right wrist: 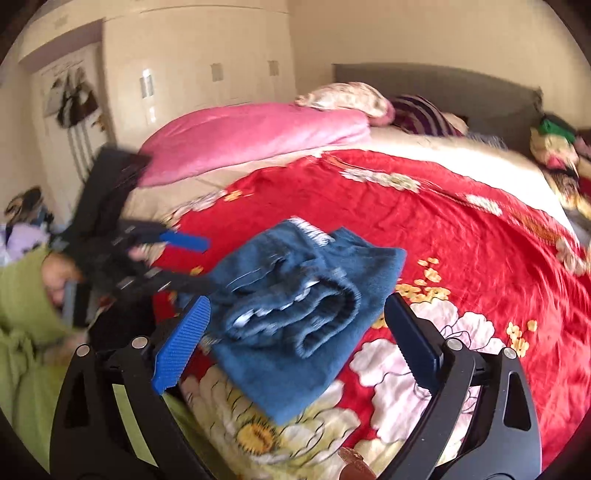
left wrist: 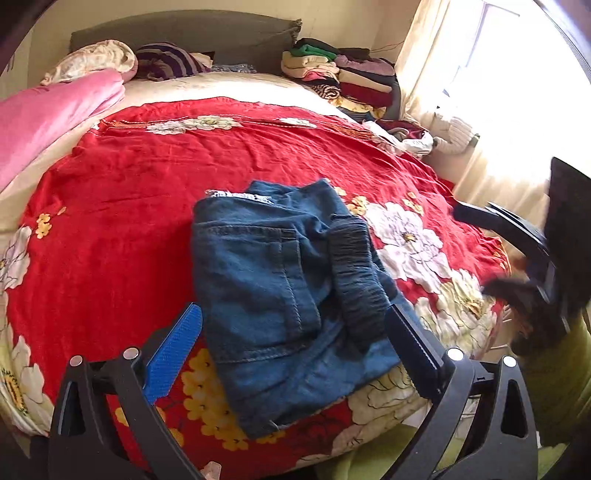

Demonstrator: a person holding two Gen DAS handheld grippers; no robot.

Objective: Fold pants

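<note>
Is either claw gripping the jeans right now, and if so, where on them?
Nothing is held. The left claw and the right claw are both open, and the folded jeans lie free on the red floral bedspread.

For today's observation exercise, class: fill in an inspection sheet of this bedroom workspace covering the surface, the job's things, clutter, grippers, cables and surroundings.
Surface: red floral bedspread, wrinkled, covering the bed.
Job's things: blue jeans lying folded in a compact bundle near the bed's front edge, back pocket up, dark elastic waistband showing.
Clutter: pink quilt at one side; stack of folded clothes by the headboard.
Grippers: left gripper open, fingers either side of the jeans, holding nothing; right gripper open, holding nothing.
Cables: nothing seen.
Surroundings: curtained bright window; cream wardrobe; grey headboard.
</note>
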